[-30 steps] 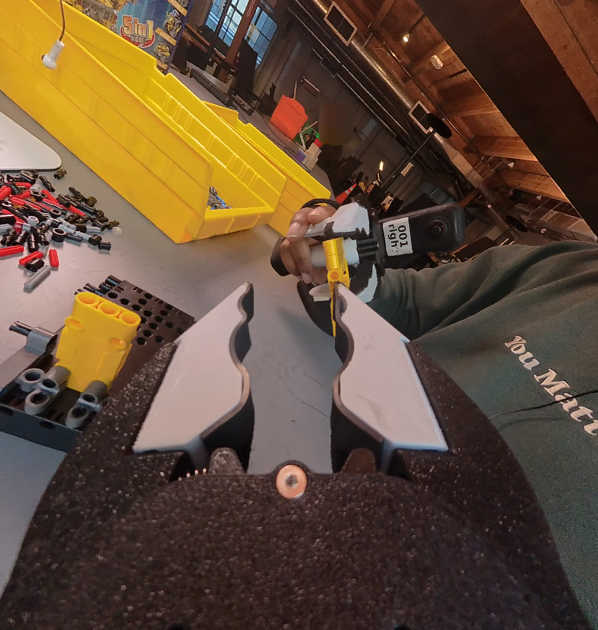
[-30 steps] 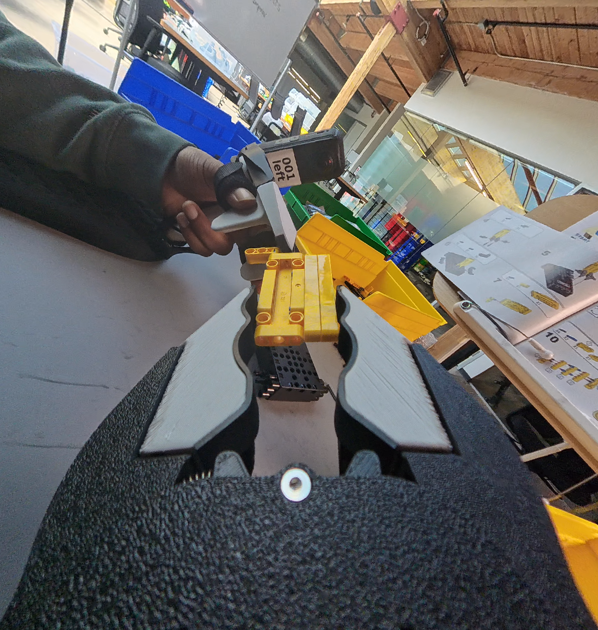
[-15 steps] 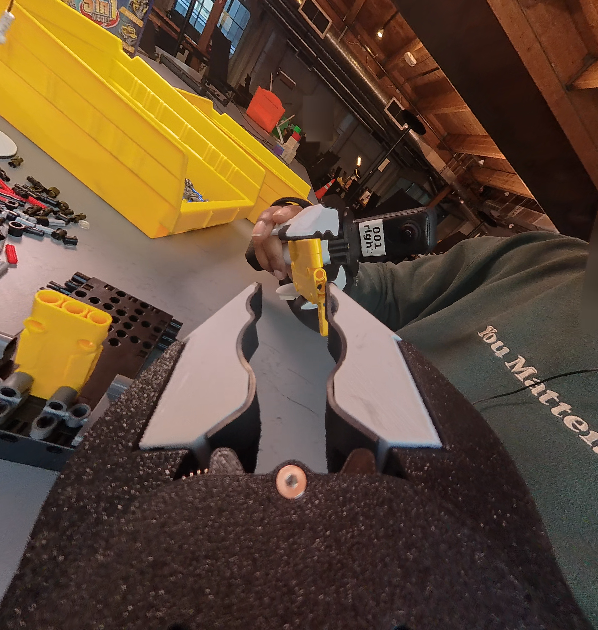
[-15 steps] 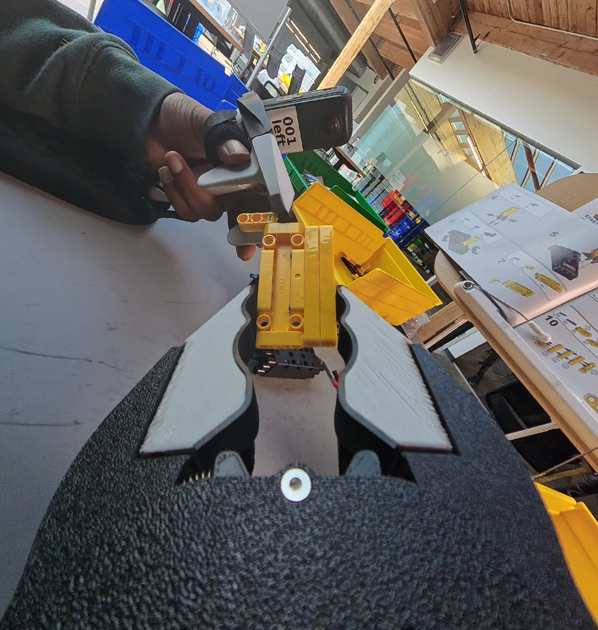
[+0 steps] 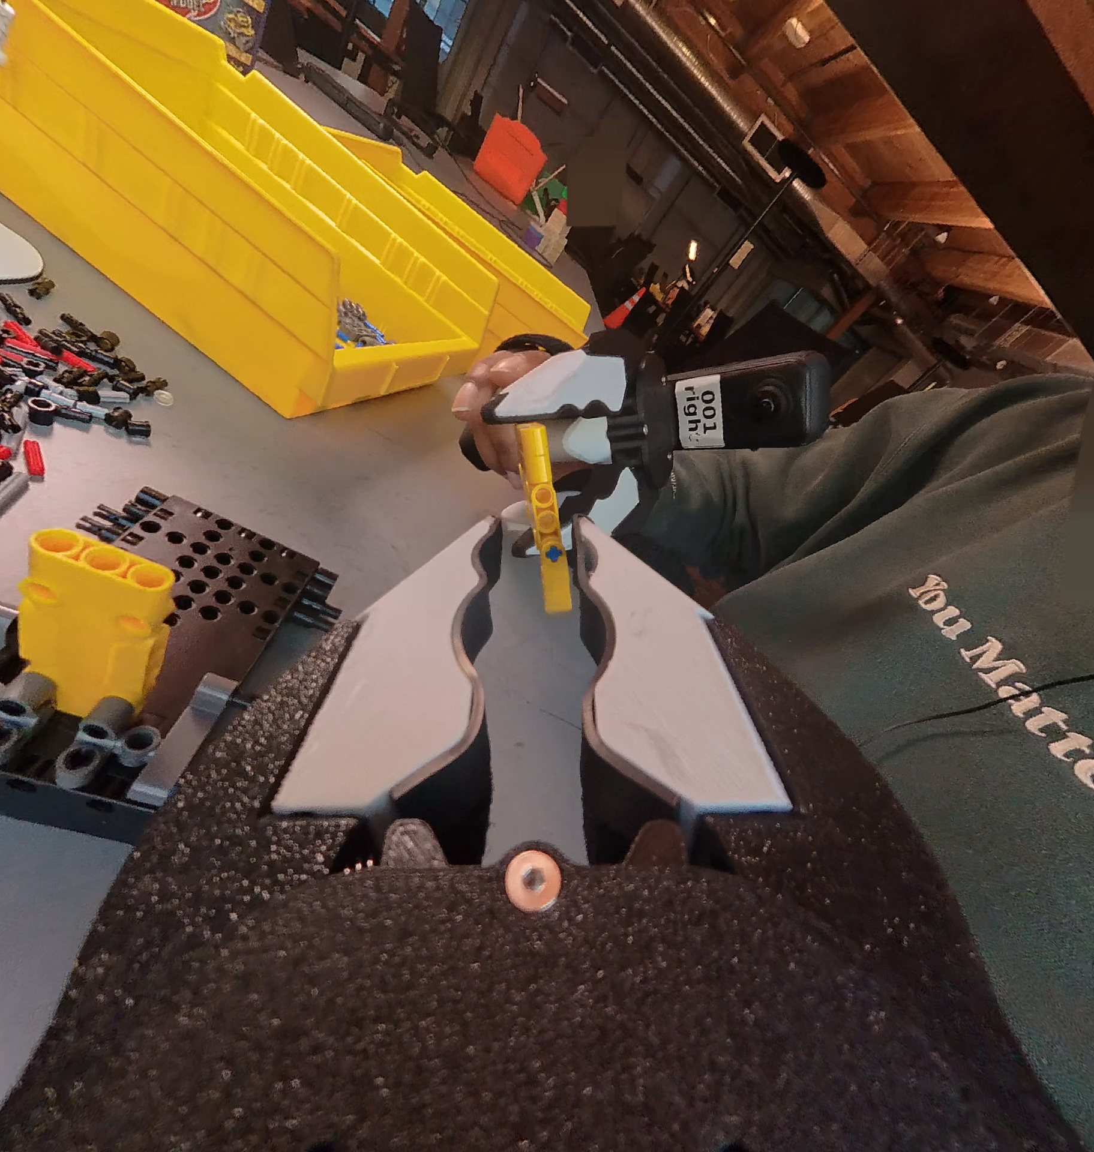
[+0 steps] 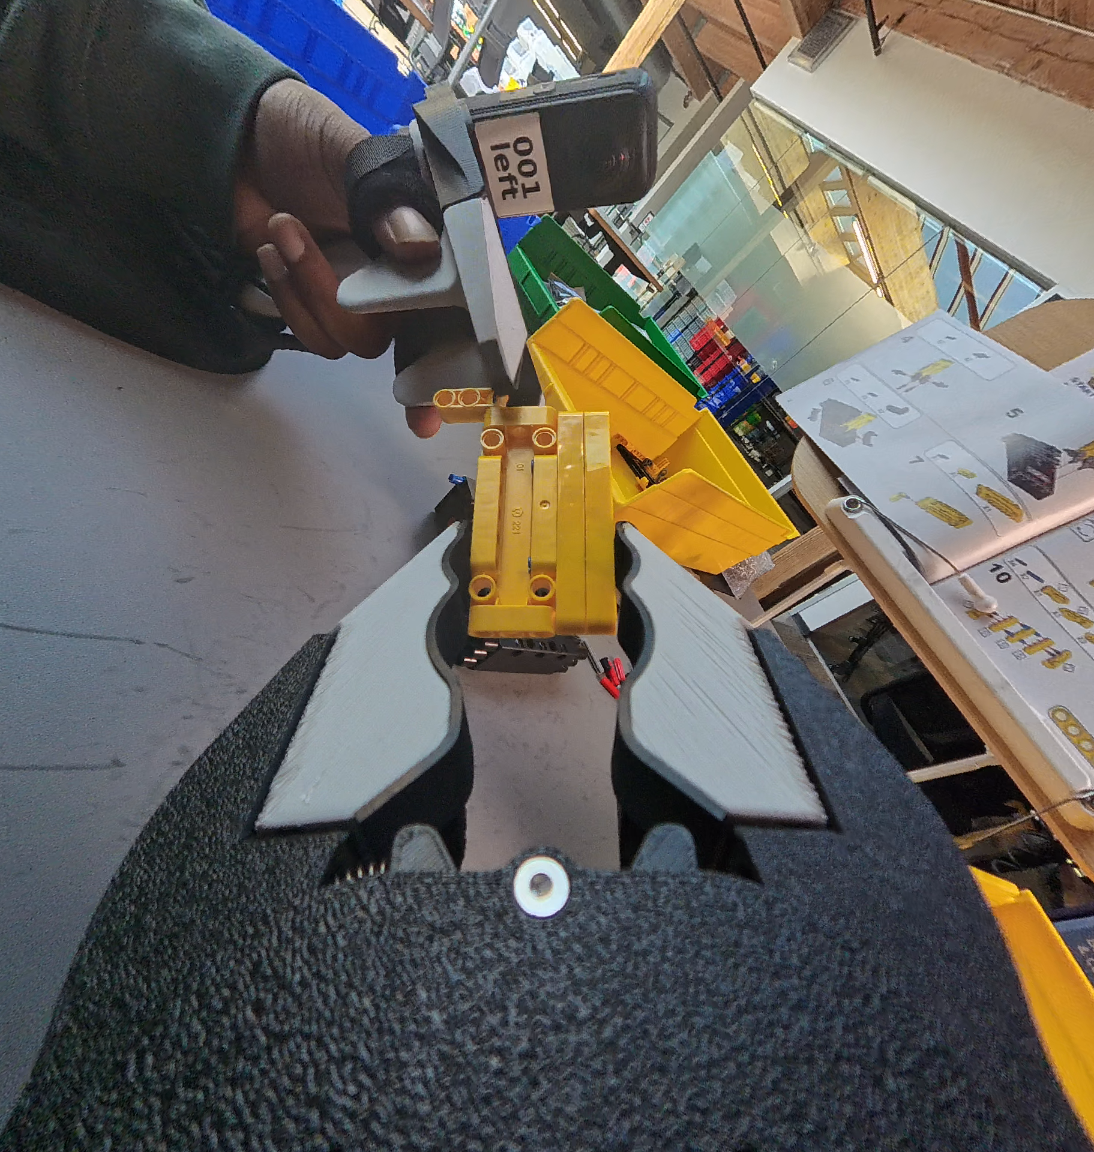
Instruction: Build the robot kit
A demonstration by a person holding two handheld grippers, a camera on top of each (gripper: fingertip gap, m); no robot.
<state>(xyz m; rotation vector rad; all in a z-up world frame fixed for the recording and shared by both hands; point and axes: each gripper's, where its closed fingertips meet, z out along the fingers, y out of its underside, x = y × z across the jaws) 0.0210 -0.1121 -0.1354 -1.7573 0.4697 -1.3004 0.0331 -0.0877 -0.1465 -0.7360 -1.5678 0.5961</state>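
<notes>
A: Largest first?
B: Grey table (image 5: pixel 357 474). Row of yellow bins (image 5: pixel 157 206) along its far side, seen from the left wrist. Printed instruction sheets (image 6: pixel 968 474) on a board at the right of the right wrist view.

A: Mid-size items?
B: Black plate with holes (image 5: pixel 232 580) flat on the table, left of the left gripper (image 5: pixel 539 530). Yellow block (image 5: pixel 95 623) upright at the plate's near end, grey connectors at its foot.

A: Right gripper (image 6: pixel 541 530)?
B: Clamped on a yellow panel (image 6: pixel 532 530), held off the table, long side pointing away from the camera. Fingers pressed against both long edges.

A: Left gripper?
B: Narrow gap. Tips either side of the panel's far end, seen edge-on from the left wrist. Contact not clear; cannot tell if gripping.

A: Smaller?
B: Short yellow beam (image 6: pixel 466 397) sticking sideways from the panel's far end, just under a left fingertip. Loose red, black and grey pins (image 5: pixel 39 374) scattered on the table before the bins.
</notes>
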